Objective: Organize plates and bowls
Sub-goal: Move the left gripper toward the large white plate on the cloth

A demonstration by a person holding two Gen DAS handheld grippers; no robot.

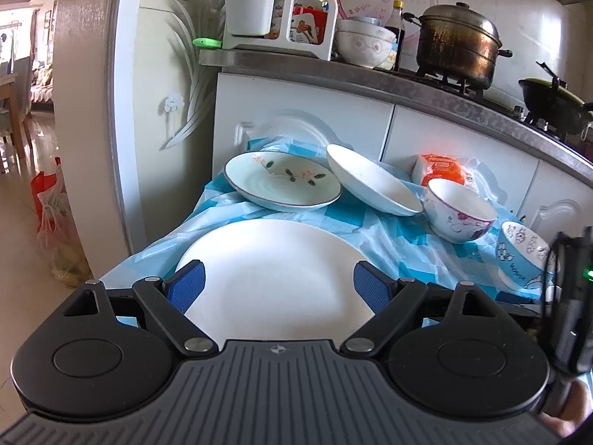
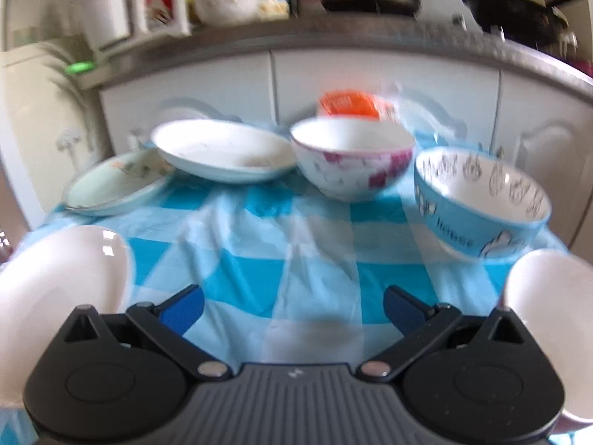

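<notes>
A blue-checked cloth (image 2: 281, 259) covers the table below the counter (image 1: 426, 91). Nearest the left gripper (image 1: 278, 285) lies the big white plate (image 1: 274, 270); its jaws stand wide apart above the plate, holding nothing. Behind sit 2 more plates: the flowered plate (image 1: 283, 181) and the plain plate (image 1: 370, 181), which leans on it. To their right stand the purple bowl (image 1: 457, 211) and the blue bowl (image 2: 481, 204). The right gripper (image 2: 294, 307), blurred, is spread over bare cloth, empty, with a white bowl (image 2: 552, 319) just right of it.
</notes>
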